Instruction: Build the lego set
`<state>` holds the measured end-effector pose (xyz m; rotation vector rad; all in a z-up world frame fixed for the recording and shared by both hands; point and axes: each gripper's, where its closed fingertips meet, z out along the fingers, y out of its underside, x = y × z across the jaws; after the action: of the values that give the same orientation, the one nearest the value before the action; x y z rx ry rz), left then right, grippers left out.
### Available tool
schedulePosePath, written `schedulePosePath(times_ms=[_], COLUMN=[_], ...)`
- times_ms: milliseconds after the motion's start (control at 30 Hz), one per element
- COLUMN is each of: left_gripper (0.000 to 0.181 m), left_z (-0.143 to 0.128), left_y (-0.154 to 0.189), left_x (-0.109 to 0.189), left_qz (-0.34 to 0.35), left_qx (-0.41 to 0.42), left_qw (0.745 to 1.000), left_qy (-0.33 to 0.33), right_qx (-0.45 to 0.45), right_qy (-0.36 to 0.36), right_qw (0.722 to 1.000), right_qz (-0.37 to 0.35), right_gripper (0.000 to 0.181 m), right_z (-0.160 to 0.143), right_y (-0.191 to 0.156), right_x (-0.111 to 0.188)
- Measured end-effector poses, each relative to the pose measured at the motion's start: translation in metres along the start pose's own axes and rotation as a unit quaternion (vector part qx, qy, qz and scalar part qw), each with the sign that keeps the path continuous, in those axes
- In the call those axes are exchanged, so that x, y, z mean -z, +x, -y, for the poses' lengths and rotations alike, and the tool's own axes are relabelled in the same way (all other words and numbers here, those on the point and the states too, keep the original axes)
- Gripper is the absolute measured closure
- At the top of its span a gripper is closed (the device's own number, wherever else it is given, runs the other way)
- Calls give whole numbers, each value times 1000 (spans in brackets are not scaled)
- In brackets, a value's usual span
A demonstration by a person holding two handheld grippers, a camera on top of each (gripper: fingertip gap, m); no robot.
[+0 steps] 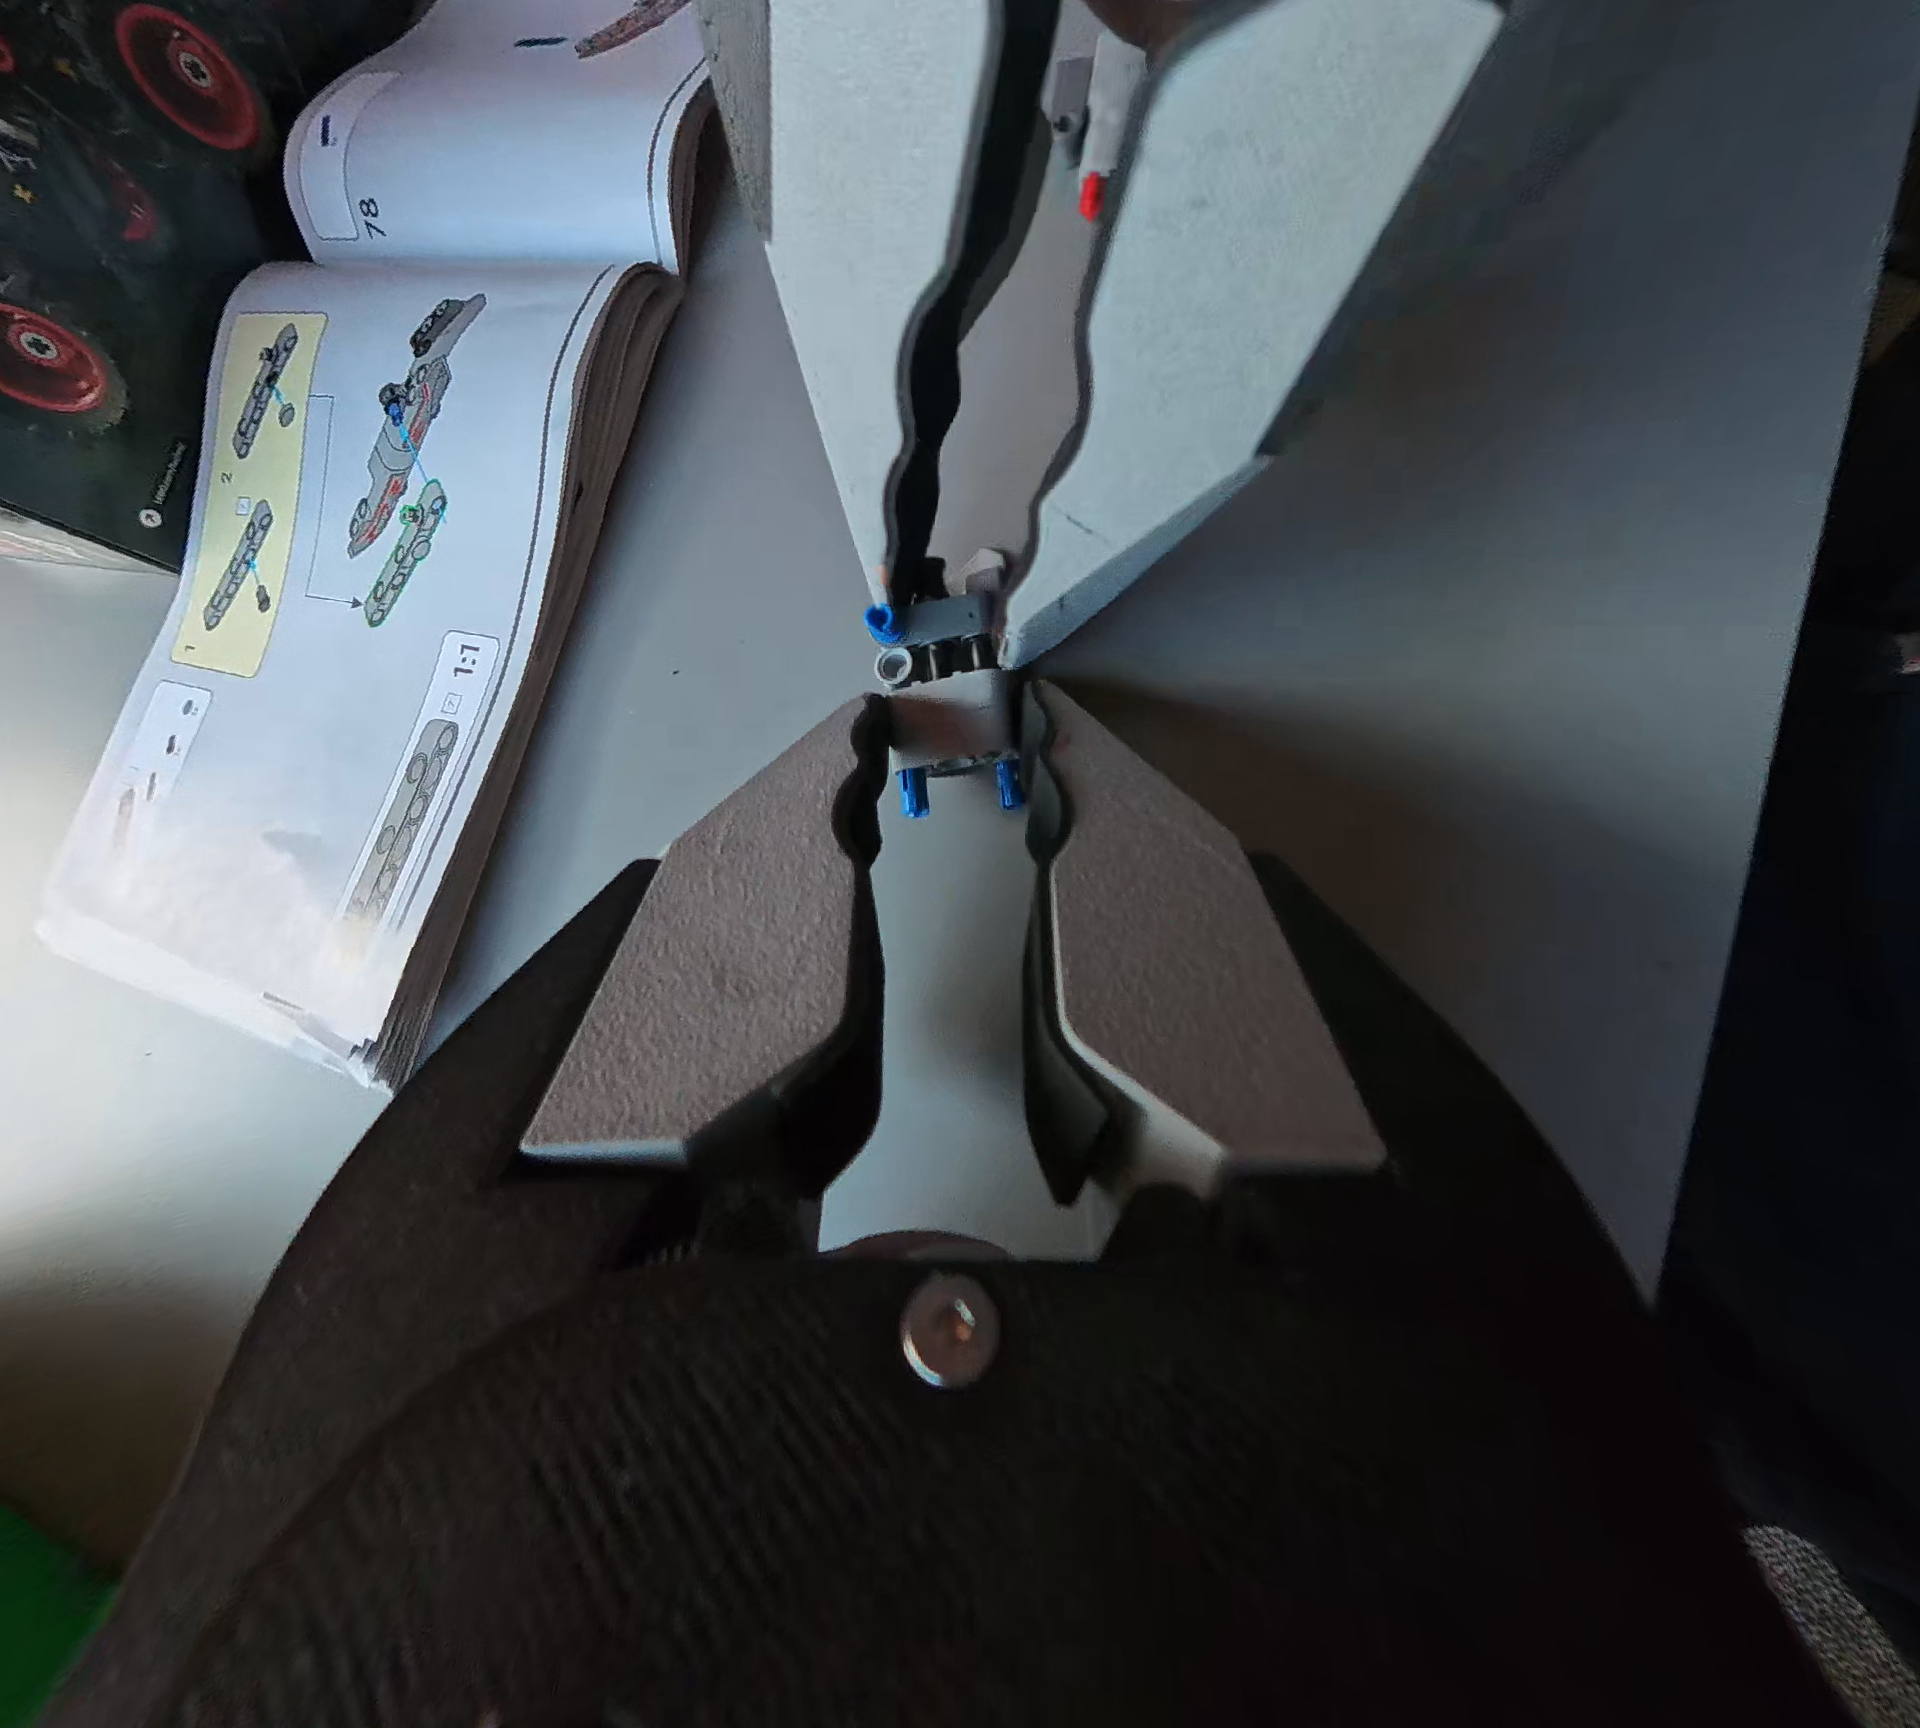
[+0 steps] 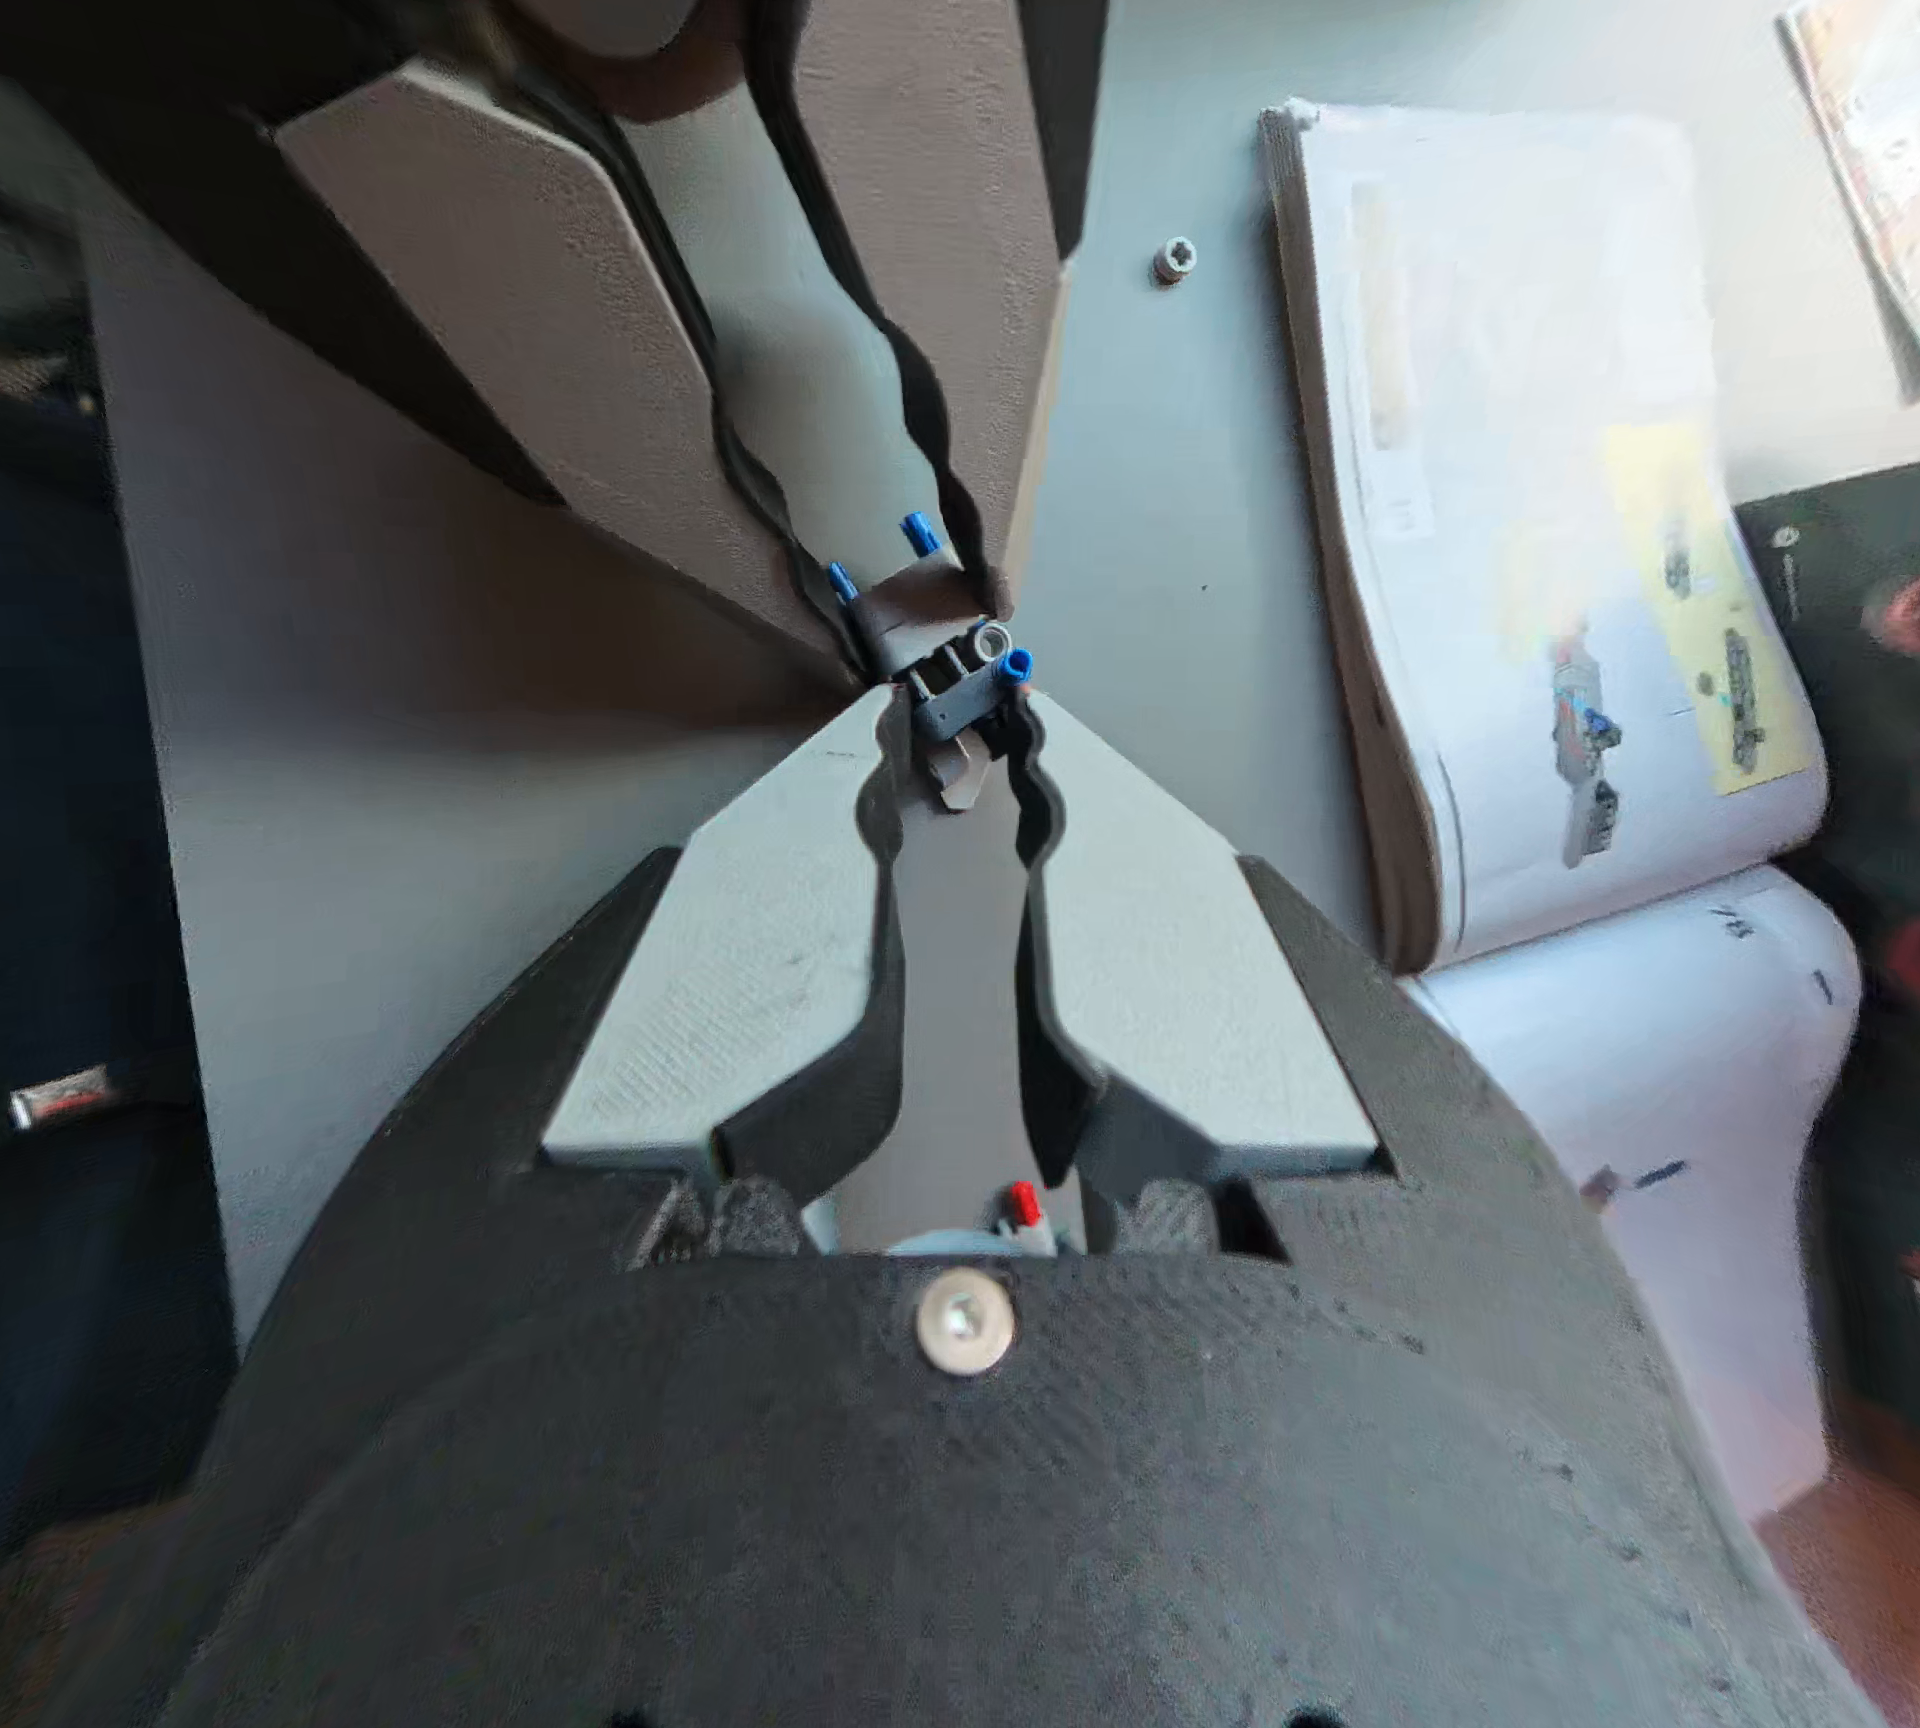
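Note:
My left gripper [image 1: 951, 714] is shut on a grey lego block [image 1: 948, 733] with two blue pins [image 1: 914, 790] sticking out toward the camera. My right gripper [image 1: 945, 603] comes in from the opposite side, tip to tip. It is shut on a short grey beam [image 2: 961, 696] that carries a blue pin [image 2: 1016, 665] and black pins. The beam [image 1: 940, 618] and the block [image 2: 914, 603] meet end to end above the white table [image 1: 1351, 743]. The left gripper also shows in the right wrist view [image 2: 925, 629], facing the right gripper [image 2: 954, 724].
An open instruction booklet [image 1: 416, 535] lies left of the grippers and shows in the right wrist view [image 2: 1558, 535] too. The dark set box [image 1: 114, 120] stands behind it. A small grey bush [image 2: 1174, 262] and a grey part with a red end [image 1: 1091, 192] lie loose. The table edge [image 1: 1704, 847] runs along the right.

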<state>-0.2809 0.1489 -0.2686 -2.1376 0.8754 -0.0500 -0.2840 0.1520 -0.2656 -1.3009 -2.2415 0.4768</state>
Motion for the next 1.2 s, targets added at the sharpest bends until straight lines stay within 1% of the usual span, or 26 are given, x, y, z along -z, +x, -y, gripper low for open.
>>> schedulePosePath(times_ms=[67, 167, 233, 300, 367, 467, 567, 667, 700, 767, 833, 867, 967, 1100, 1167, 1200], left_gripper=[159, 159, 160, 160, 160, 160, 159, 158, 159, 158, 158, 158, 158, 158, 158, 158], left_z=[-1, -2, -2, -2, -2, -2, -2, -2, -2, -3, -3, -3, -4, -6, -6, -6], left_y=[-1, 0, -2, -4, -3, -3, -7, -6, -6, -6, -8, -8, -10, -10, -9, -9], left_x=[1, 2, 2, 1, 1, 1, 2, 3, 3, 2, 2, 2, 3, 4, 5, 5], left_qz=[3, 16, 19, 22, 26, 22, 17, 28, 14, -17, -25, -24, -24, -42, -53, -57], left_qx=[-4, -17, -14, -10, -16, -18, -12, -43, -35, -16, -19, -31, -46, -54, -53, -51], left_qw=[1000, 1000, 1000, 1000, 1000, 1000, 1000, 999, 999, 1000, 999, 999, 998, 997, 997, 996], left_qy=[1, 2, 0, -1, 0, 4, 12, 18, 19, 20, 21, 24, 28, 33, 34, 34], right_qx=[1, -31, -70, -76, -25, 27, 24, -6, -15, -25, -25, -27, -47, -61, -68, -69], right_qy=[-3, 38, 51, 60, 56, 39, 59, 95, 106, 120, 127, 129, 142, 176, 192, 200], right_qw=[1000, 997, 994, 994, 998, 999, 998, 995, 993, 990, 989, 989, 984, 976, 972, 970], right_qz=[10, 54, 74, 60, 17, 0, -14, 26, 48, 75, 72, 72, 92, 112, 118, 117], right_gripper=[166, 166, 166, 166, 167, 166, 164, 155, 149, 151, 155, 154, 142, 151, 166, 170], right_z=[1, 3, 5, 6, 6, 5, 7, 9, 10, 10, 5, 2, -8, -14, -13, -11], right_y=[0, -2, -1, -1, -1, 0, 3, -1, -4, -8, -3, -1, 3, 8, 11, 13], right_x=[-1, -1, -2, -3, -3, -3, -3, 2, 4, 8, 10, 10, 13, 20, 22, 23])
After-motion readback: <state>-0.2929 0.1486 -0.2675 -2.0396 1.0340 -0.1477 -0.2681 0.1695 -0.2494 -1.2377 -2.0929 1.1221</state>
